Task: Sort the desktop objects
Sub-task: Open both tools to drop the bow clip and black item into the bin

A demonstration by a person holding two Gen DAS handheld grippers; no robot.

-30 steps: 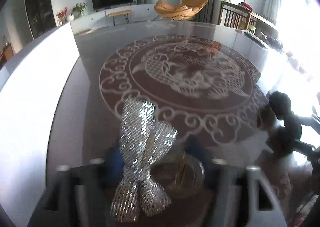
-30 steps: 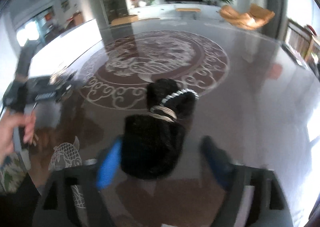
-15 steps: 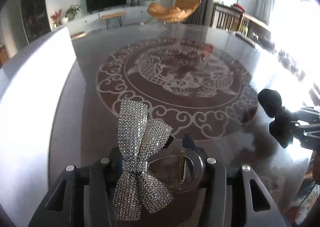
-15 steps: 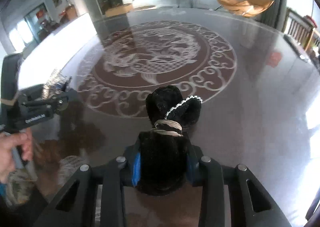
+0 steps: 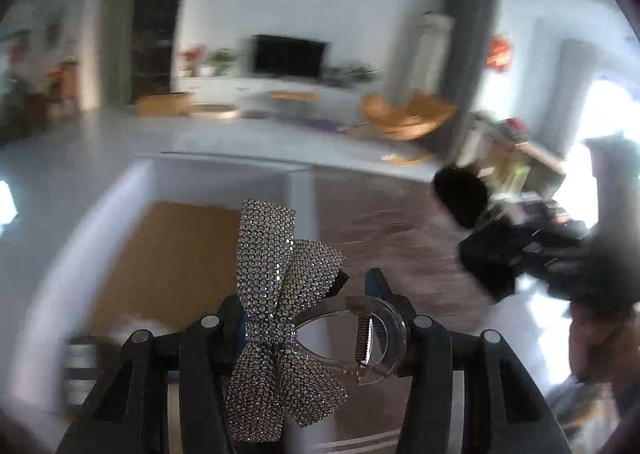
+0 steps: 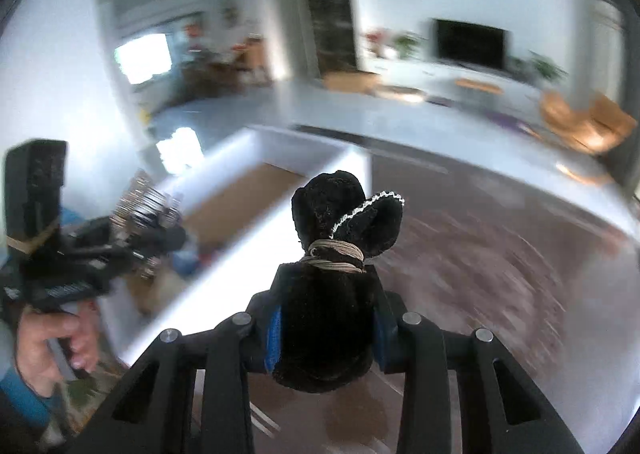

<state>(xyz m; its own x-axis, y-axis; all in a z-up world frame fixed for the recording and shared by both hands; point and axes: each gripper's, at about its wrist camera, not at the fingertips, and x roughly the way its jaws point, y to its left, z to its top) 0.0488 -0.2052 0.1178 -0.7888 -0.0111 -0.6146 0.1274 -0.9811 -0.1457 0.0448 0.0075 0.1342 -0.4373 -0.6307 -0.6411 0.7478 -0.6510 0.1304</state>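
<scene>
The dark worktop (image 6: 500,254) with its pale pattern lies blurred below, and beside it stands a white box (image 5: 224,174) with a brown bottom. The right gripper (image 6: 326,330) is clenched on a black plush hair tie (image 6: 332,294), held above the worktop near the box. The left gripper (image 5: 316,318) grasps a rhinestone bow clip (image 5: 280,294) just over the box's edge.

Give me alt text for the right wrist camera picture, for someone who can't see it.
The right gripper is clamped on a black fuzzy hair bow tied with pale cord, held up over a dark glossy table. At left, a hand holds the left gripper with a sparkly silver bow near a white box with a brown floor; a blurred living room lies behind.
</scene>
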